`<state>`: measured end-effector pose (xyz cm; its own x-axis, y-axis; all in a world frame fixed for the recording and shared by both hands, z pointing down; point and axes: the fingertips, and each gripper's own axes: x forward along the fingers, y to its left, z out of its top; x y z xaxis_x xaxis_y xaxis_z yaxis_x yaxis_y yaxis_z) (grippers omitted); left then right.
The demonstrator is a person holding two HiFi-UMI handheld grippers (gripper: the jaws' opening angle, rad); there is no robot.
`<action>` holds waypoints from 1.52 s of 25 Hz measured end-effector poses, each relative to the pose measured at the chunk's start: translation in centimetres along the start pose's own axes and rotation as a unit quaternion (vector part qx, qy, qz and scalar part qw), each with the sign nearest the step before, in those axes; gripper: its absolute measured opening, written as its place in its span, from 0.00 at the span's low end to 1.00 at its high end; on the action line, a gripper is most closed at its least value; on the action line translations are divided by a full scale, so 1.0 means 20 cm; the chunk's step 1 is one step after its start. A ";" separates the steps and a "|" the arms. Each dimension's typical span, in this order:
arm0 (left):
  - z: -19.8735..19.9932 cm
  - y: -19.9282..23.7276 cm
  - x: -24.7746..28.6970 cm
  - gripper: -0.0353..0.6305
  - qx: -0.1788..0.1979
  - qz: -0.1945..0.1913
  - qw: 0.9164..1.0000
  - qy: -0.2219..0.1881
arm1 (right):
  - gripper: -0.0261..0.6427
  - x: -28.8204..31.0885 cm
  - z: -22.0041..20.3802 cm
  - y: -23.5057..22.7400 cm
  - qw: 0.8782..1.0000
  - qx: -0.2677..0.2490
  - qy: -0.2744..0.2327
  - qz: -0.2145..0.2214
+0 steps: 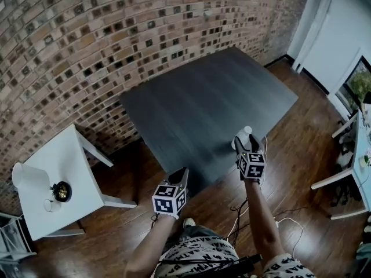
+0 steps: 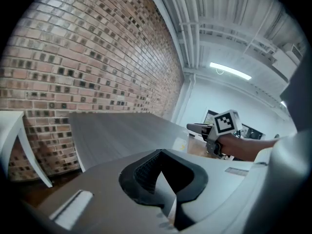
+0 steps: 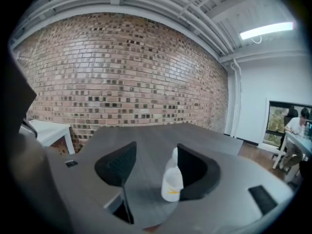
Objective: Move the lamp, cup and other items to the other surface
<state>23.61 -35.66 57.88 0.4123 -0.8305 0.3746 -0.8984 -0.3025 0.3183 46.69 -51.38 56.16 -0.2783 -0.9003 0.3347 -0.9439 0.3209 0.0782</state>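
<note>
Claw spread, the right gripper [image 3: 156,156] flanks a white bottle [image 3: 171,182] on the dark table [image 1: 203,103]; the left gripper [image 2: 163,168] is pressed together, empty; lamp [image 1: 32,182] and cup [image 1: 51,205] sit on the white side table [image 1: 72,155].

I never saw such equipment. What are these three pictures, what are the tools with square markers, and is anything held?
A person holds a two-jaw gripper in each hand; the marker cubes are part of them. One picture comes from a head camera; the others from cameras on the left gripper and right gripper. A lamp, a cup and a dark round item stand on the white table; a white bottle stands on the dark table. Nothing is gripped: left jaws shut and empty, right jaws open around the bottle.
</note>
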 end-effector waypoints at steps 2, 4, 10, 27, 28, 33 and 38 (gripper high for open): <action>0.02 0.09 -0.12 0.06 -0.015 0.020 1.000 -0.018 | 0.46 -0.08 0.01 0.20 1.000 0.003 -0.002 0.030; 0.04 0.18 -0.27 0.06 -0.031 0.038 0.998 -0.034 | 0.46 -0.17 0.02 0.44 0.998 0.001 -0.002 0.066; 0.00 0.40 -0.77 0.06 -0.048 0.084 0.994 -0.060 | 0.45 -0.44 0.11 1.12 0.985 0.031 -0.022 0.165; -0.42 0.89 -2.16 0.06 -0.136 0.249 0.949 -0.136 | 0.46 -1.14 -0.08 2.71 0.918 -0.021 0.017 0.395; -0.45 0.91 -2.22 0.06 -0.139 0.255 0.947 -0.139 | 0.46 -1.18 -0.10 2.77 0.915 -0.026 0.019 0.402; -0.55 1.00 -2.51 0.06 -0.147 0.273 0.940 -0.142 | 0.46 -1.33 -0.15 3.06 0.906 -0.027 0.015 0.423; -0.67 1.12 -2.78 0.06 -0.151 0.296 0.932 -0.142 | 0.46 -1.42 -0.20 3.42 0.888 -0.051 0.017 0.457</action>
<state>-17.30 9.98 55.87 -0.2375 -0.9135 0.3304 -0.8547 0.3581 0.3757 -9.29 -2.68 55.79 -0.9123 -0.2422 0.3303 -0.3061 0.9389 -0.1571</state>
